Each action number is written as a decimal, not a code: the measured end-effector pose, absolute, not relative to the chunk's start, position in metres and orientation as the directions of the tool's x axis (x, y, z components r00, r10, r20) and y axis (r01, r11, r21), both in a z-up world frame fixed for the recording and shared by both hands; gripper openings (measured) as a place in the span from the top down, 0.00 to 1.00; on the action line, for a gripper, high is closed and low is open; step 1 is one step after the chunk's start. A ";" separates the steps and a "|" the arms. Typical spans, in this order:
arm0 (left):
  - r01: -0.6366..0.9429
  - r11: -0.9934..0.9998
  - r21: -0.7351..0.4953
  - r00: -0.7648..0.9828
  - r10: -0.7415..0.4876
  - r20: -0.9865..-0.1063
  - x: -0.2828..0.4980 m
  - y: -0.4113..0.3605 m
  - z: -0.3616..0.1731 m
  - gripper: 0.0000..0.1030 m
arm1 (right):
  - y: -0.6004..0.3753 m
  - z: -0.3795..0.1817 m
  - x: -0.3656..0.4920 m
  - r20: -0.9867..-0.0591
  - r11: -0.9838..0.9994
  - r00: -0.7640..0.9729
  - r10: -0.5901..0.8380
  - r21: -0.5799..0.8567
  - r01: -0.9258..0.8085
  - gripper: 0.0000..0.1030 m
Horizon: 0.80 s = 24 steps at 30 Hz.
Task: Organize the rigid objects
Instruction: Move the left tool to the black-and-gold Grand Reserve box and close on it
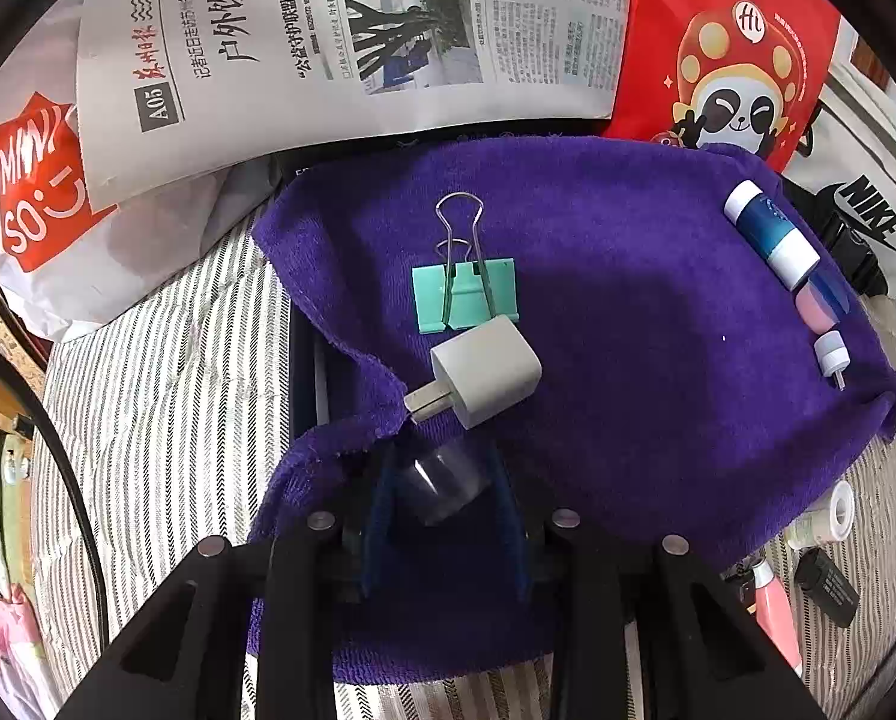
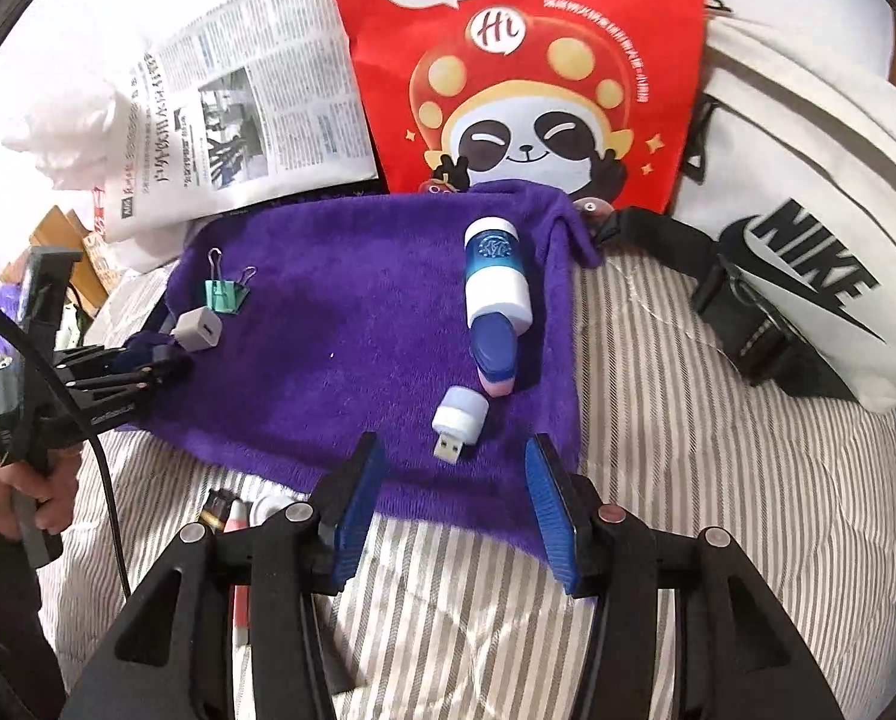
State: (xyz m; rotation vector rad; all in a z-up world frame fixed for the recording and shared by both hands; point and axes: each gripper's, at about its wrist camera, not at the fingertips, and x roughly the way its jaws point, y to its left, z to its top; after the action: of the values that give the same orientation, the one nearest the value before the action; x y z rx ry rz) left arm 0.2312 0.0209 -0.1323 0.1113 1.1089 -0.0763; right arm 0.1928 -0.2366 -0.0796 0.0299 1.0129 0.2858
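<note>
Up close, the left gripper [image 1: 444, 486] has its blue fingers [image 1: 381, 504] pinching a small clear cap [image 1: 444, 489], low over the near edge of the purple towel [image 1: 628, 360]. The right gripper [image 2: 455, 510] has its fingers [image 2: 360, 504] spread and bare, hanging above that same near edge, with nothing between them.

Just beyond the left fingers, on the towel, lies a white charger plug [image 1: 484, 378], touching a green binder clip [image 1: 466, 294] behind it. On the towel's opposite side a white and blue tube [image 2: 496, 285] lies lengthwise, a blue and pink piece [image 2: 496, 360] at its near end, and a small white USB plug [image 2: 457, 417] just before the right fingers.

The towel is spread on a striped bed cover [image 2: 658, 420]. Behind the towel sit a newspaper [image 1: 339, 30], a red panda bag [image 2: 520, 72] and a white Nike bag [image 2: 808, 252].

Only the right view shows the left gripper from outside, held in a person's hand [image 2: 27, 486]. Only the left view shows the red and white Miniso bag [image 1: 33, 192] beside the newspaper, and the clear cap in the grip.
</note>
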 end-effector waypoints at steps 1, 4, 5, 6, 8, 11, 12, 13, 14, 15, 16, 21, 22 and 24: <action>0.116 0.992 0.054 0.442 -0.003 -0.897 0.230 0.021 -0.132 0.70 | -0.237 -0.079 0.189 -0.830 0.963 0.499 0.250 0.157 -0.220 0.52; 0.117 0.992 0.056 0.430 0.000 -0.903 0.221 0.024 -0.131 0.67 | -0.242 -0.076 0.178 -0.824 0.963 0.506 0.254 0.166 -0.213 0.52; 0.119 0.991 0.057 0.425 0.001 -0.905 0.219 0.023 -0.131 0.66 | -0.244 -0.075 0.175 -0.823 0.963 0.508 0.255 0.168 -0.211 0.52; 0.120 0.991 0.058 0.419 0.002 -0.908 0.217 0.022 -0.131 0.64 | -0.247 -0.074 0.171 -0.820 0.963 0.512 0.255 0.171 -0.207 0.52; 0.117 0.991 0.065 0.413 0.011 -0.911 0.212 0.019 -0.129 0.61 | -0.251 -0.072 0.165 -0.817 0.964 0.516 0.257 0.177 -0.198 0.52; 0.089 0.995 0.037 0.404 -0.002 -0.915 0.205 0.021 -0.125 0.61 | -0.257 -0.070 0.155 -0.812 0.964 0.523 0.258 0.185 -0.189 0.52; 0.081 0.996 0.027 0.402 -0.008 -0.915 0.201 0.021 -0.122 0.61 | -0.258 -0.069 0.152 -0.811 0.965 0.525 0.258 0.186 -0.186 0.52; 0.074 0.997 0.022 0.408 -0.010 -0.913 0.195 0.021 -0.118 0.61 | -0.260 -0.068 0.149 -0.810 0.965 0.527 0.259 0.189 -0.184 0.52; 0.074 0.997 0.028 0.415 -0.005 -0.910 0.191 0.021 -0.114 0.61 | -0.262 -0.067 0.145 -0.807 0.964 0.529 0.263 0.195 -0.182 0.52; 0.075 0.996 0.040 0.425 0.004 -0.905 0.185 0.019 -0.110 0.60 | -0.263 -0.066 0.142 -0.805 0.963 0.530 0.267 0.201 -0.180 0.52; 0.077 0.996 0.052 0.436 0.013 -0.900 0.180 0.017 -0.105 0.60 | -0.265 -0.066 0.138 -0.802 0.962 0.532 0.272 0.209 -0.177 0.52; 0.099 0.994 0.038 0.478 -0.014 -0.878 0.149 0.007 -0.081 0.57 | -0.272 -0.065 0.124 -0.798 0.958 0.530 0.287 0.240 -0.157 0.52; 0.103 0.994 0.032 0.481 -0.021 -0.876 0.144 0.004 -0.078 0.55 | -0.272 -0.065 0.121 -0.798 0.957 0.529 0.289 0.243 -0.156 0.52; 0.121 0.992 0.034 0.487 -0.030 -0.873 0.130 -0.007 -0.076 0.55 | -0.273 -0.066 0.115 -0.798 0.957 0.529 0.288 0.245 -0.152 0.52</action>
State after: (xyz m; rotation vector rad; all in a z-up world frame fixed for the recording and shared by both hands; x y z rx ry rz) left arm 0.1301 -0.0073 -0.0764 0.0948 1.0585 -0.0917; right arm 0.1150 -0.2733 -0.0656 0.1524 0.9796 0.2640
